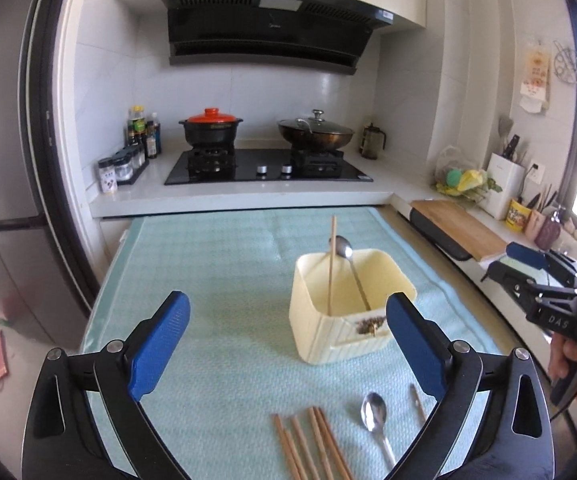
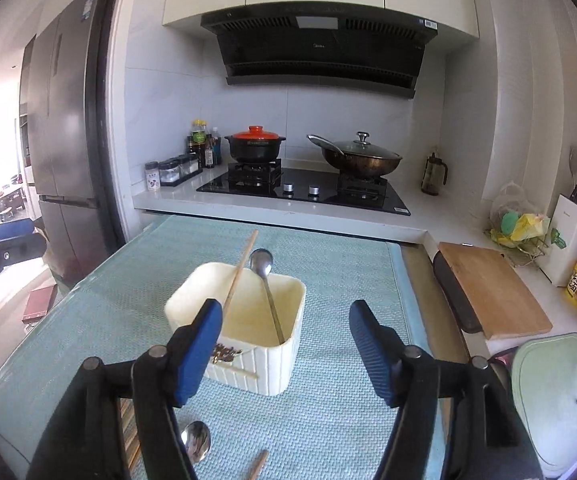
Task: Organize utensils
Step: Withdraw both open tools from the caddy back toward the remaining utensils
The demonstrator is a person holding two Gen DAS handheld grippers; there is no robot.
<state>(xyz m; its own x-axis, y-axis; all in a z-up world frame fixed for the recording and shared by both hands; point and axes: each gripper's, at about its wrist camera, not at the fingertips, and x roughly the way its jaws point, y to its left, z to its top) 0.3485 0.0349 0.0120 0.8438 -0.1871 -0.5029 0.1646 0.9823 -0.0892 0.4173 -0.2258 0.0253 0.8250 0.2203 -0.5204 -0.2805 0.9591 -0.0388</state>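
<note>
A cream square utensil box point(image 1: 348, 312) point(image 2: 248, 332) stands on the light blue mat point(image 1: 216, 272). One wooden chopstick point(image 1: 331, 264) point(image 2: 240, 272) and a long metal spoon point(image 1: 345, 249) point(image 2: 262, 264) lean inside it. Near the mat's front edge lie several chopsticks point(image 1: 312, 448), a metal spoon point(image 1: 374, 412) point(image 2: 196, 446) and a thin utensil handle point(image 1: 417, 400). My left gripper point(image 1: 288, 300) is open and empty, just in front of and left of the box. My right gripper point(image 2: 287, 308) is open and empty, short of the box; it also shows at the right edge point(image 1: 528, 264).
Behind the mat is a counter with a gas hob point(image 1: 268, 168), a red-lidded pot point(image 1: 210, 130) and a lidded wok point(image 1: 314, 134). A wooden cutting board point(image 2: 492, 288) lies on the right counter, a pale green lid point(image 2: 560, 392) nearer. A fridge point(image 1: 0, 160) stands left.
</note>
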